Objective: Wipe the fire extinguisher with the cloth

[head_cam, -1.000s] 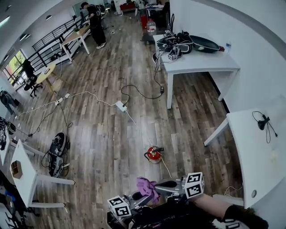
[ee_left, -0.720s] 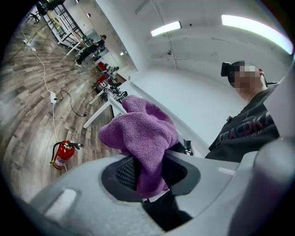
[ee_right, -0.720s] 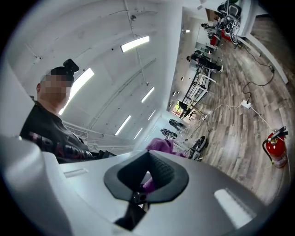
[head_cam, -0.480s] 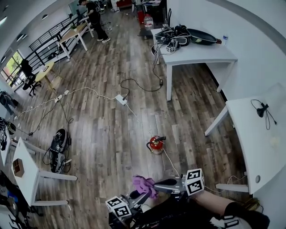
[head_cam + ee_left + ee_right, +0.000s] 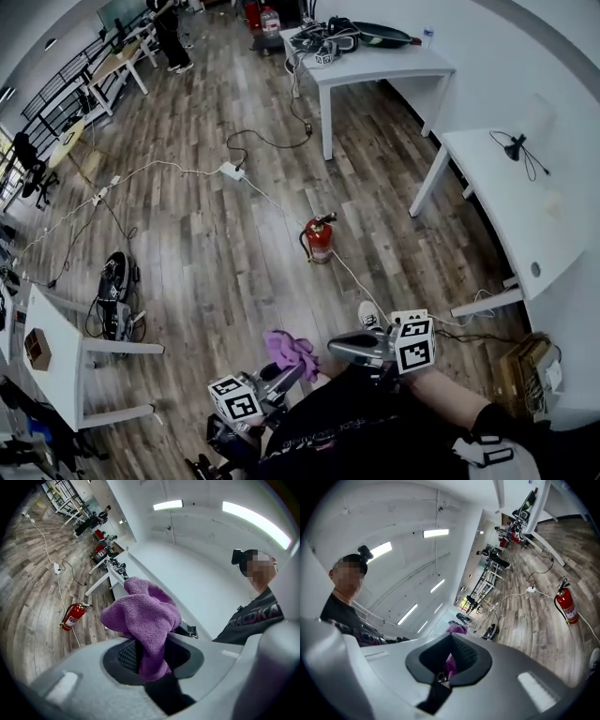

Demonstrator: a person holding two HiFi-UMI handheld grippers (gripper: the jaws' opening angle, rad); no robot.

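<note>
Fire extinguisher point(image 5: 320, 240) untouched; gripper views show left hand-held gripper point(image 5: 151, 654) pinching cloth point(image 5: 143, 618), right hand-held gripper point(image 5: 449, 662) closed.

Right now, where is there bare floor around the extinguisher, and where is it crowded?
Bare floor lies left of the extinguisher, out to the black device, and right of it up to the near table. A white cable runs past the extinguisher. The far table is crowded.

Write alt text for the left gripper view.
A purple cloth bunches up between the left gripper's jaws, clamped. Beyond it, at left, a red fire extinguisher stands on the wooden floor; a person's torso fills the right edge.
</note>
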